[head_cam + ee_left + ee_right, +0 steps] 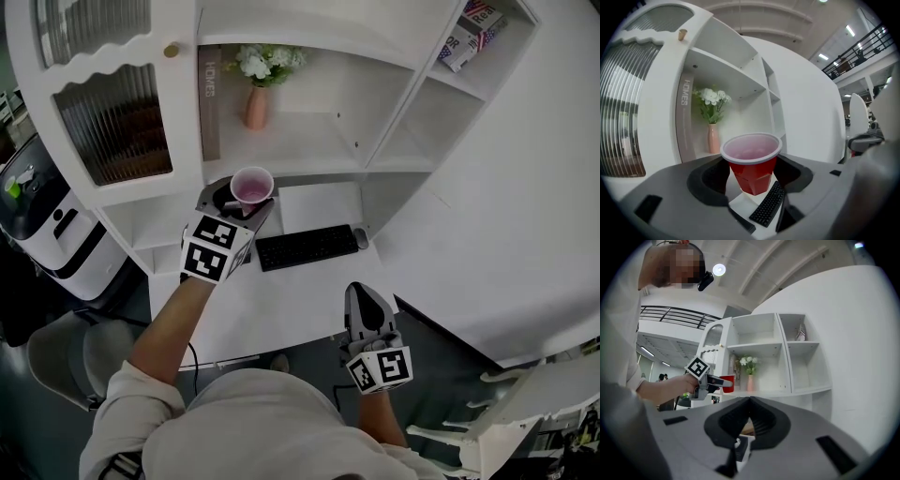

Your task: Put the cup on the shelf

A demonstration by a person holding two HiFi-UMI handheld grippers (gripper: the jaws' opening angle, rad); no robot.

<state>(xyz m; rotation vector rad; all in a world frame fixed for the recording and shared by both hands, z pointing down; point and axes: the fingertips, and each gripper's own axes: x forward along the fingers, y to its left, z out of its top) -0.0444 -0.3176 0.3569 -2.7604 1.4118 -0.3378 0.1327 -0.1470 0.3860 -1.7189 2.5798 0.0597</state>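
Observation:
A red plastic cup (pixel 251 187) with a white rim stands upright between the jaws of my left gripper (pixel 238 201), which is shut on its sides. It hangs in front of the white shelf board (pixel 302 148), level with it and a little to the left of the open bay. In the left gripper view the cup (pixel 753 164) looks empty. In the right gripper view the cup (pixel 728 383) shows small beside the shelf. My right gripper (pixel 362 298) is low, at the desk's front edge, shut with nothing in it.
A pink vase with white flowers (pixel 257 103) stands at the back left of that shelf bay. A black keyboard (pixel 307 247) and a mouse (pixel 361 238) lie on the white desk (pixel 281 300) below. A cabinet door with ribbed glass (pixel 112 131) is at the left. Boxes (pixel 467 33) sit on an upper right shelf.

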